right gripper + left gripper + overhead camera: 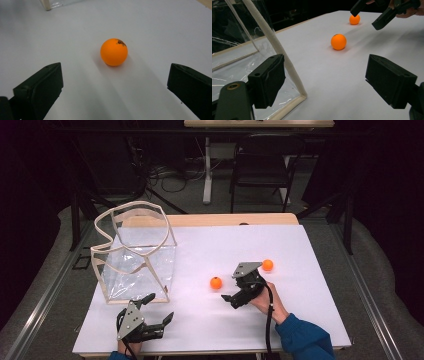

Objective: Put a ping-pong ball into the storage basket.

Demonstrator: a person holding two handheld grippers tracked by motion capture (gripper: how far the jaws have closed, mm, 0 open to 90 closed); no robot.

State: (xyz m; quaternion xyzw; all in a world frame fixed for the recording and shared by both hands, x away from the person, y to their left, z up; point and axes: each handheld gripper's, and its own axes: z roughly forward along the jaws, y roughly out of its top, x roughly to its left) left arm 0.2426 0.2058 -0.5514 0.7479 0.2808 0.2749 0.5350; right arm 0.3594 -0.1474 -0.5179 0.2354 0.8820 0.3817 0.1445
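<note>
Two orange balls lie on the white table top [305, 320]. The nearer ball [216, 282] [338, 41] [114, 52] rests just ahead of my right gripper [231, 289] [115, 87], which is open, its jaws wide apart and short of the ball. The second ball [267, 265] [354, 19] sits behind that gripper, to the right. My left gripper [159, 308] [327, 82] stands open near the front left edge with nothing between its fingers. A clear plastic bag with cream trim [135, 252] [277, 45] stands upright just beyond it, its corner close to the left jaw.
The right gripper [374, 12] also shows far off in the left gripper view. A corner of the bag [47, 3] shows at the top of the right gripper view. A black chair [262, 165] and a table leg [207, 170] stand on the floor beyond the table.
</note>
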